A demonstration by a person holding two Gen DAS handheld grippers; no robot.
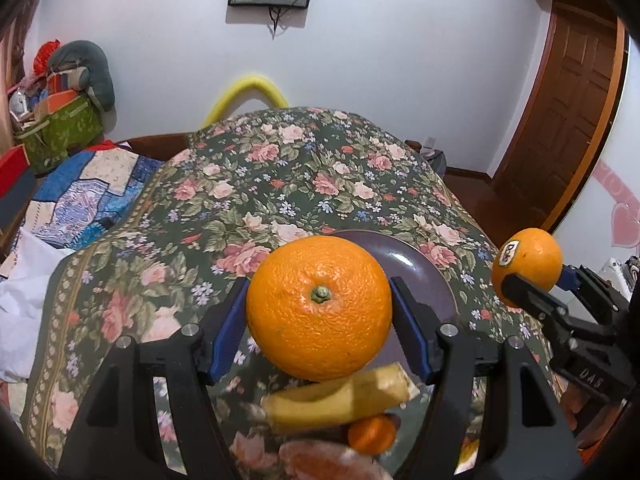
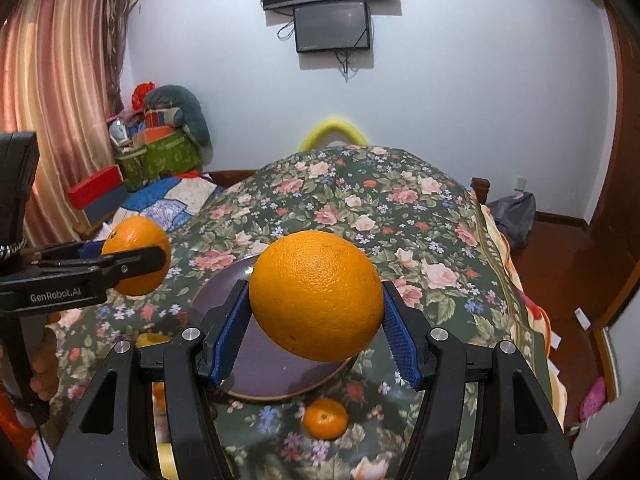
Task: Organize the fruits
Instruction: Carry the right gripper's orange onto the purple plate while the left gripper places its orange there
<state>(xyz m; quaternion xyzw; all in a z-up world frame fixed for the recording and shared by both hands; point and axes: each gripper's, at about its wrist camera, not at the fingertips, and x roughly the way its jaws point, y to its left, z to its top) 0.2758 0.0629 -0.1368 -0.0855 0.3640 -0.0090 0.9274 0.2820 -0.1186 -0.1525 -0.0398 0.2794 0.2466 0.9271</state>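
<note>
My left gripper [image 1: 319, 308] is shut on a large orange [image 1: 319, 307], stem end toward the camera, held above a dark purple plate [image 1: 412, 264]. My right gripper [image 2: 316, 300] is shut on a second orange [image 2: 316, 295] above the same plate [image 2: 276, 372]. Each gripper shows in the other's view: the right one with its stickered orange [image 1: 527, 266] at the right, the left one with its orange [image 2: 136, 255] at the left. A banana [image 1: 336, 400] and a small tangerine [image 1: 372, 434] lie below the left gripper. The tangerine [image 2: 325, 418] lies just in front of the plate.
A floral cloth [image 1: 280, 184] covers the table. A patchwork quilt [image 1: 92, 196] and a green box of clutter [image 1: 60, 128] lie to the left. A wooden door [image 1: 568, 120] stands at the right. Monitors [image 2: 330, 28] hang on the back wall.
</note>
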